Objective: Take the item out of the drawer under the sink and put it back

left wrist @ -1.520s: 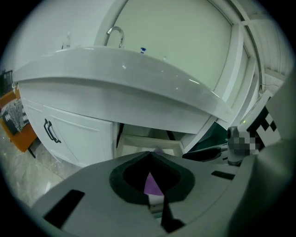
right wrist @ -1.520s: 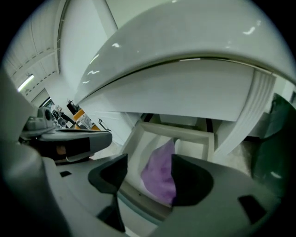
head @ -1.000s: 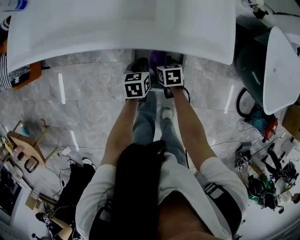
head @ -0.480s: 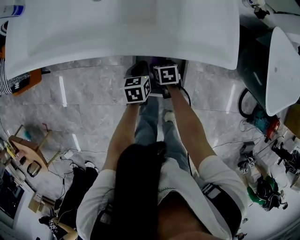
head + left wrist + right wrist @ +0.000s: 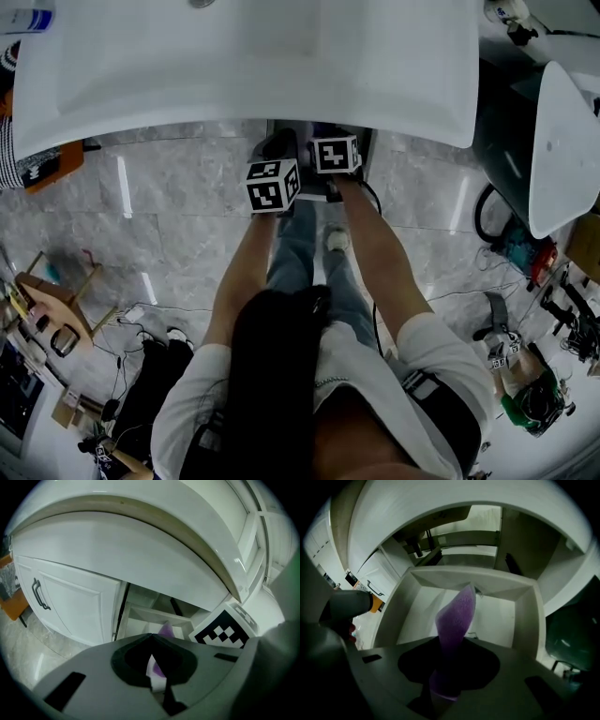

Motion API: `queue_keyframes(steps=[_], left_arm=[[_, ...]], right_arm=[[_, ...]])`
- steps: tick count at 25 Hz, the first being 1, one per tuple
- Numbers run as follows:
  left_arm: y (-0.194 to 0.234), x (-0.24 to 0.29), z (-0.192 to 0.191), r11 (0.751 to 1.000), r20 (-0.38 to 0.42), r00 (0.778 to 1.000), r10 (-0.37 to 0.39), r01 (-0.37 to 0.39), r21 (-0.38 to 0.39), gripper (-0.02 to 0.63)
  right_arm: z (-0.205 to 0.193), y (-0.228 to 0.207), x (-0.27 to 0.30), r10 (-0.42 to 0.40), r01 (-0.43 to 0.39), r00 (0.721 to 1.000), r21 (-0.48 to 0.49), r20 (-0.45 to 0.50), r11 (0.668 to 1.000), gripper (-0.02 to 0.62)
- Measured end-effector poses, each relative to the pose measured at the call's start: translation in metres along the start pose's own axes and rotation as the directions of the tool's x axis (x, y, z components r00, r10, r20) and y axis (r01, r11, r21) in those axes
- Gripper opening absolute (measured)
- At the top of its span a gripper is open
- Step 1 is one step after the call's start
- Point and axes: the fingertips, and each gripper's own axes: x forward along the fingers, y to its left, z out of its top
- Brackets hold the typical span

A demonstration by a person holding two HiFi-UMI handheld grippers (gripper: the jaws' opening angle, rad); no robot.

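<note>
Right claw (image 5: 450, 651) pinches the purple item (image 5: 457, 613) upright at centre frame, over the open drawer (image 5: 528, 620), so, we judge, it clears the walls whether leaving or returning; left claw (image 5: 151, 638), pressed together, hovers alongside.

No words or numbers can be read; the left gripper (image 5: 157, 680) and right gripper (image 5: 446, 686) carry only black-and-white square patterns.

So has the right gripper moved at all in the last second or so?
Yes. The right gripper has gone forward, closer to the drawer: in its own view the drawer now looms much larger, and the purple item sits between its jaws.
</note>
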Motion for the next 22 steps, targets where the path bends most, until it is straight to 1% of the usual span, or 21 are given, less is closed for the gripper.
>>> queue_keyframes(steps=[5, 9, 14, 18, 22], left_arm=[[0.007, -0.007, 0.007, 1.0, 0.003, 1.0, 0.029, -0.029, -0.004, 0.003], [-0.001, -0.02, 0.01, 1.0, 0.012, 1.0, 0.022, -0.022, 0.013, 0.003], [-0.009, -0.042, 0.016, 0.999, 0.039, 0.999, 0.036, -0.037, 0.019, 0.003], [-0.028, -0.059, 0.021, 0.999, 0.057, 0.998, 0.033, -0.035, 0.04, 0.003], [-0.056, -0.079, 0.034, 0.997, 0.101, 0.995, 0.014, -0.022, 0.079, 0.003]], right_arm=[[0.023, 0.011, -0.029, 0.034, -0.04, 0.991, 0.046, 0.127, 0.998, 0.115], [0.026, 0.017, -0.055, 0.062, -0.069, 0.984, 0.036, 0.166, 0.997, 0.114], [0.029, 0.019, -0.091, 0.073, -0.078, 0.972, 0.01, 0.223, 0.997, 0.114], [0.034, 0.016, -0.128, 0.077, -0.078, 0.957, -0.006, 0.279, 0.997, 0.114], [0.037, 0.01, -0.171, 0.077, -0.077, 0.936, -0.014, 0.344, 0.997, 0.114]])
